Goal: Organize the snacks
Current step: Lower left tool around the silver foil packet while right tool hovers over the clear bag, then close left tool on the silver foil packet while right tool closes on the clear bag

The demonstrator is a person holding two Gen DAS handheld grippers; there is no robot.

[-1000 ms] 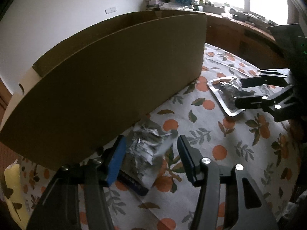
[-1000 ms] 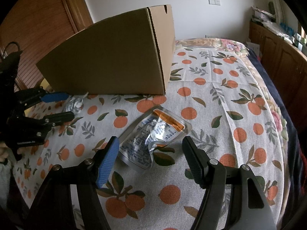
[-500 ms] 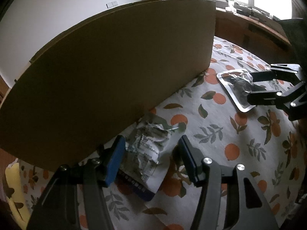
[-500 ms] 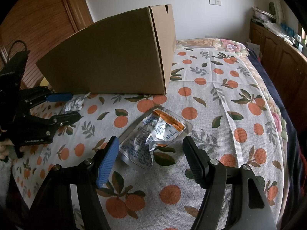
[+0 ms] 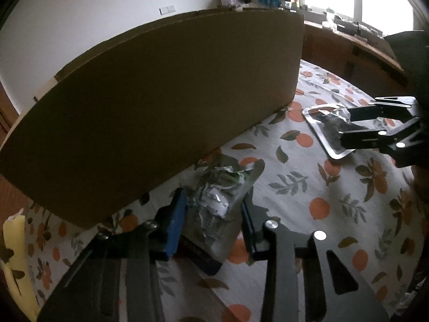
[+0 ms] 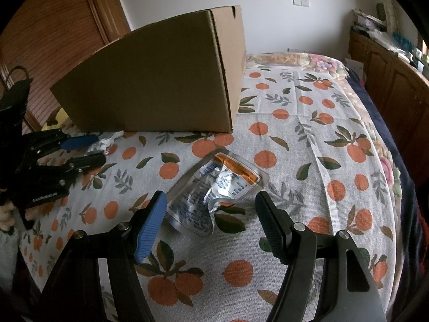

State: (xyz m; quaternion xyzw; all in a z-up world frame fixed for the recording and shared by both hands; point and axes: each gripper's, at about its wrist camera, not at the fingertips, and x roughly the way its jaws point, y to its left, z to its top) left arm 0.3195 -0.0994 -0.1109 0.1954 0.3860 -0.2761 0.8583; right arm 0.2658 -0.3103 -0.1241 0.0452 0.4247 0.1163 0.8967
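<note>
My left gripper (image 5: 214,212) straddles the crinkled packet (image 5: 217,201), jaws not visibly pinching; right gripper (image 6: 211,214) open around the silver pouch (image 6: 214,190).

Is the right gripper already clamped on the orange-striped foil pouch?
No: the right gripper is open, with its fingers either side of the foil pouch, which lies flat on the orange-print tablecloth.

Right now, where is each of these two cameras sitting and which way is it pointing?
Left wrist: on the left gripper, looking along its fingers at a crumpled foil packet beside the cardboard box; the right gripper shows at right.
Right wrist: on the right gripper, facing an orange-striped pouch; the left gripper shows at left.
Shared: box, both packets, each other's gripper.
</note>
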